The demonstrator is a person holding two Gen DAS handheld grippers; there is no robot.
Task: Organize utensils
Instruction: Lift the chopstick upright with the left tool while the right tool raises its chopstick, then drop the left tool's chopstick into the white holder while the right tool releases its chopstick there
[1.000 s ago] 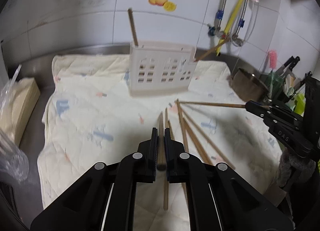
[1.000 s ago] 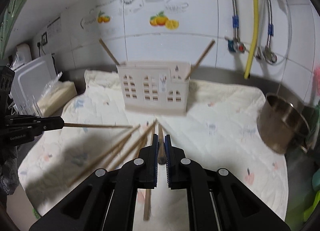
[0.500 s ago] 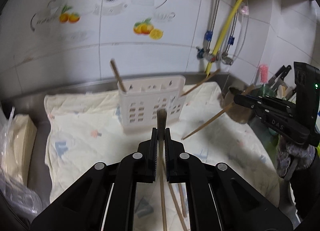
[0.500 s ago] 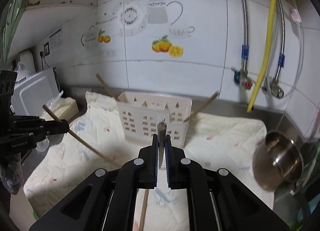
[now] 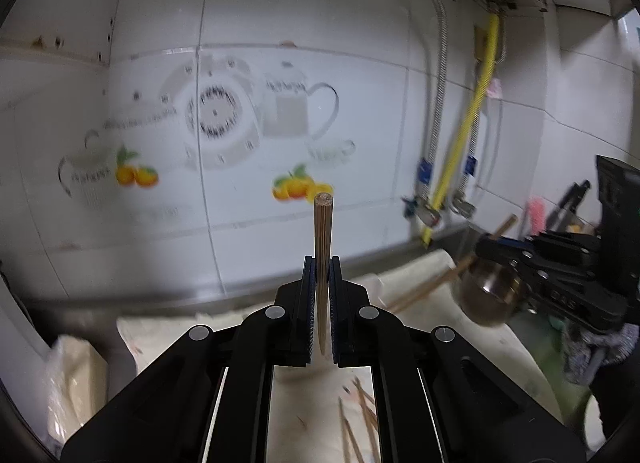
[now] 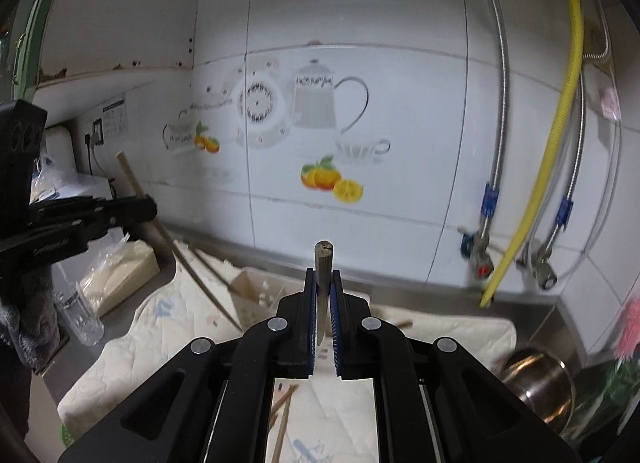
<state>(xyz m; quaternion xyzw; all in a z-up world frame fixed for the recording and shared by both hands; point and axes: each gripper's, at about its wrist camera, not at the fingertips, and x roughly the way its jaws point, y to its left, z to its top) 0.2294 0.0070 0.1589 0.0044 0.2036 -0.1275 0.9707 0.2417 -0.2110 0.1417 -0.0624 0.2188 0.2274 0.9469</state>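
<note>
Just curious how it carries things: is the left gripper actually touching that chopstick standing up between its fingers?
Touching. In the left wrist view the left gripper is shut on the chopstick, both pads pressing its sides.

utensil holder (image 6: 256, 295) mostly hidden behind fingers (image 6: 310, 323)

A home kitchen. White wall tiles (image 6: 400, 103) carry teapot-and-orange decals (image 6: 320, 103) at twelve o'clock; a yellow hose (image 6: 560, 123) and steel pot (image 6: 536, 379) sit toward three o'clock.
</note>
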